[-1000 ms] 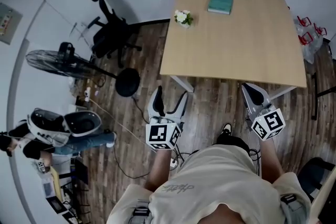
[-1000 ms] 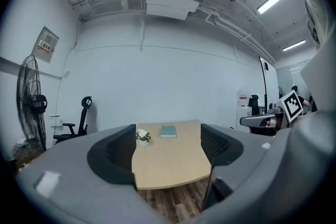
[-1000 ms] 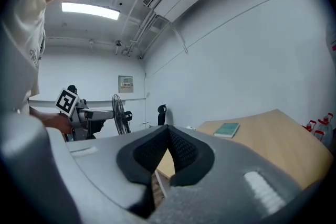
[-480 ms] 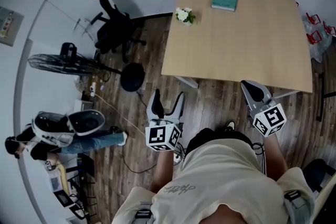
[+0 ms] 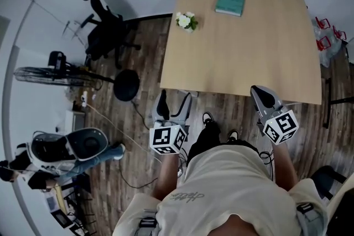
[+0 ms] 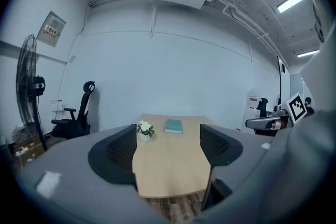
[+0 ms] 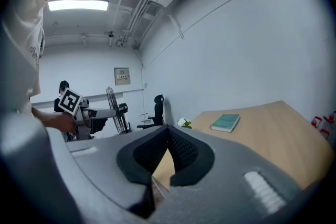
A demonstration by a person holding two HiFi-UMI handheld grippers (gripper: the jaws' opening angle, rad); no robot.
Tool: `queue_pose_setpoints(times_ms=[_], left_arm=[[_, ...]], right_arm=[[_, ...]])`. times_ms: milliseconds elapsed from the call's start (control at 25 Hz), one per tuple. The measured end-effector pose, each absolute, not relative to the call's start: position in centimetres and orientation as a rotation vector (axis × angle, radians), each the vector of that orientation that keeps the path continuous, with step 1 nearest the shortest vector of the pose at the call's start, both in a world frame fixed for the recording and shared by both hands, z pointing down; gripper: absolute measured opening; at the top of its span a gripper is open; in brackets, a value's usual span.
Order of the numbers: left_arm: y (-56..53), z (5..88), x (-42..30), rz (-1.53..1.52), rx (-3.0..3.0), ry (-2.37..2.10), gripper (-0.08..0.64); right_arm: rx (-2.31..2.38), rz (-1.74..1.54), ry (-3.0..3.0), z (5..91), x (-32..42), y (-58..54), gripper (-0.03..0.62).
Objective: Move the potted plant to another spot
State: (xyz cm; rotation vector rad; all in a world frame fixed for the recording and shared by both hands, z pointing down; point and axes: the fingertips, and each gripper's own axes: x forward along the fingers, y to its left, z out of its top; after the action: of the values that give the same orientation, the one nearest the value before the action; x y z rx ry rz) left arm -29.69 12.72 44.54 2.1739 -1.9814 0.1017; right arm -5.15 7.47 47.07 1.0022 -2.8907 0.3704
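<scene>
Here the plant (image 5: 186, 21) stands upright at the ten o'clock corner of the tabletop (image 5: 243, 58), close to its left edge, white blooms over a small pale pot. A teal book (image 5: 230, 0) lies flat at about twelve o'clock on the tabletop, at the plant's two o'clock and well apart from it.

The left tool (image 5: 174, 99) hangs over the wood floor (image 5: 138, 119) just off the tabletop's near edge, at its seven o'clock. Its jaws stand wide apart with nothing between them. In its own view, the left tool (image 6: 168, 136) frames the tabletop, with the plant (image 6: 144, 130) far off at eleven o'clock just inside the left jaw and the book (image 6: 174, 126) at twelve.

The right tool (image 5: 260, 94) sits by the near edge at five o'clock. In its own view, the right tool (image 7: 168, 129) has its jaw tips together and grips nothing. The plant (image 7: 184, 123) and book (image 7: 226, 122) lie beyond at one and two o'clock.

A black chair (image 5: 105, 36) and a fan (image 5: 50, 75) stand at nine o'clock of the tabletop.
</scene>
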Motion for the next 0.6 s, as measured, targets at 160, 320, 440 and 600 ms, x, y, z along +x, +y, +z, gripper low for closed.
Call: queue_pose_setpoints(times_ms=[160, 320, 440, 600], left_arm=[[7.8, 43.3, -30.2, 0.032, 2.242, -1.908, 0.376], [4.1, 42.8, -32.0, 0.045, 2.279, -1.879, 0.376], [2.0, 42.7, -33.7, 0.044, 2.287, -1.853, 0.376], [-0.1, 42.9, -36.3, 0.062, 2.324, -1.82, 0.374]], right_arm=[[1.036, 0.335, -2.86, 46.0, -6.0, 4.5, 0.002], [1.058, 0.273, -2.845, 44.6, -8.1, 2.2, 0.002], [1.068, 0.279, -2.832, 44.3, -9.8, 0.6, 0.002], [1.072, 0.296, -2.816, 44.7, -13.1, -1.1, 0.002]])
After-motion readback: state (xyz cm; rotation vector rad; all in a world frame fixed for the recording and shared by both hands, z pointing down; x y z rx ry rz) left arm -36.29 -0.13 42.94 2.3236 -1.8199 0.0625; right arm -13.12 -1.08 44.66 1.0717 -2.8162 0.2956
